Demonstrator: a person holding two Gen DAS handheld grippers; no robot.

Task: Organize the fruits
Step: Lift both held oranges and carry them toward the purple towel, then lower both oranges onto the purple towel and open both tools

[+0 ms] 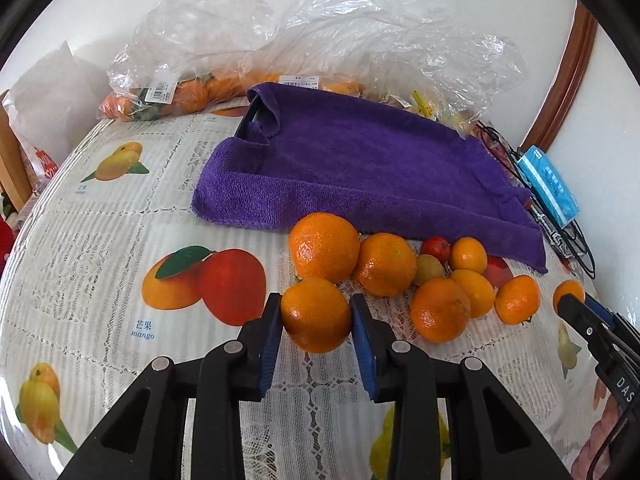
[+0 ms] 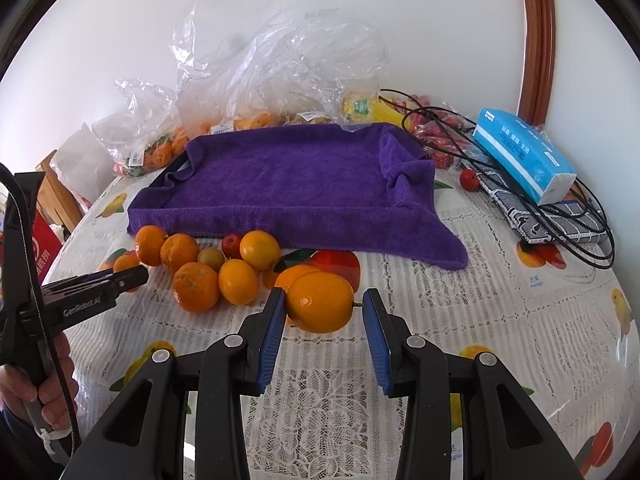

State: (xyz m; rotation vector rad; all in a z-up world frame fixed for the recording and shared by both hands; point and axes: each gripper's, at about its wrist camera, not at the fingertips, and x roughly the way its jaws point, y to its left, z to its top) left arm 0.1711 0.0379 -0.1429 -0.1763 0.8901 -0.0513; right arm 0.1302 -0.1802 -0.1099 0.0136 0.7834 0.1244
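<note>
My left gripper (image 1: pixel 316 314) is shut on an orange (image 1: pixel 316 316), just above the tablecloth. My right gripper (image 2: pixel 324 308) has a yellow-orange citrus fruit (image 2: pixel 320 306) between its jaws; the left pad touches it, and a small gap shows at the right pad. A pile of oranges and small fruits (image 1: pixel 432 276) lies in front of a purple towel (image 1: pixel 352 168) draped over a dark tray. The pile also shows in the right wrist view (image 2: pixel 208 264), as does the towel (image 2: pixel 296 184). The left gripper shows there at the left edge (image 2: pixel 132 276).
Clear plastic bags of fruit (image 1: pixel 192 92) lie behind the towel by the wall. A blue tissue pack (image 2: pixel 524 156), black cables (image 2: pixel 560 208) and a patterned pouch lie at the right. The tablecloth (image 1: pixel 120 240) has fruit prints. A wooden chair (image 2: pixel 52 188) stands far left.
</note>
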